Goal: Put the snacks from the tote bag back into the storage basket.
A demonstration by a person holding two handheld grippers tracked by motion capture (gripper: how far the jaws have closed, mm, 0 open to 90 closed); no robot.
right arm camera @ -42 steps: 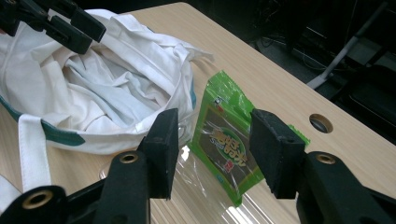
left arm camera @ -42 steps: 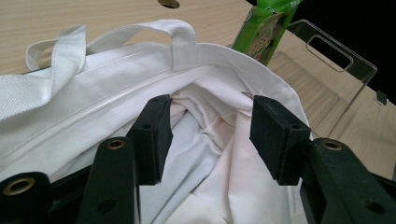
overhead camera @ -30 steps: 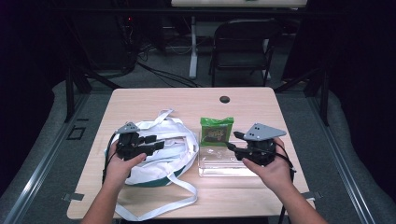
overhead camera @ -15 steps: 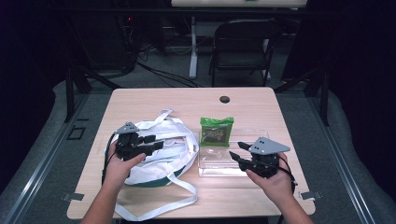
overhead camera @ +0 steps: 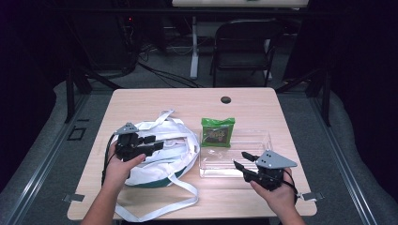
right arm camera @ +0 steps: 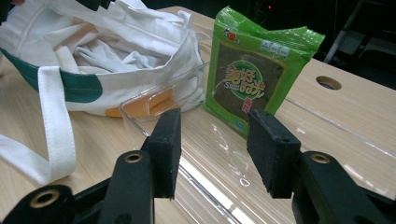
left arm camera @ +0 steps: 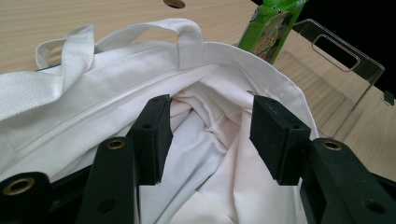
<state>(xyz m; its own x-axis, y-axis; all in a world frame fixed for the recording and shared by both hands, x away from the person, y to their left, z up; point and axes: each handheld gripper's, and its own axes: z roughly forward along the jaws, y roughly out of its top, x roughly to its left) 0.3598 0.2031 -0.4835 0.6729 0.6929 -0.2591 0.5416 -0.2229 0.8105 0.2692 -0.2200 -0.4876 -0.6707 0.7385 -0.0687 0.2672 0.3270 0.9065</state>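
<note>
A white tote bag (overhead camera: 162, 150) with a green base and long straps lies at the table's left (left arm camera: 140, 74) (right arm camera: 93, 42). My left gripper (overhead camera: 154, 142) hovers open over the bag's mouth (left arm camera: 208, 128), nothing between its fingers. A green snack packet (overhead camera: 217, 132) stands upright at the far end of a clear plastic tray (overhead camera: 256, 140). The packet (right arm camera: 259, 70) is straight ahead of my right gripper (right arm camera: 212, 144), which is open over the tray's near side (overhead camera: 241, 159) and holds nothing.
A dark round hole (overhead camera: 225, 100) sits in the tabletop near the far edge. A folding chair (overhead camera: 244, 51) and cables stand on the floor beyond the table. One bag strap (overhead camera: 159, 206) trails to the near table edge.
My right gripper has dropped lower and toward the near edge, its jaws now pointing at the packet. The left gripper and bag have hardly moved.
</note>
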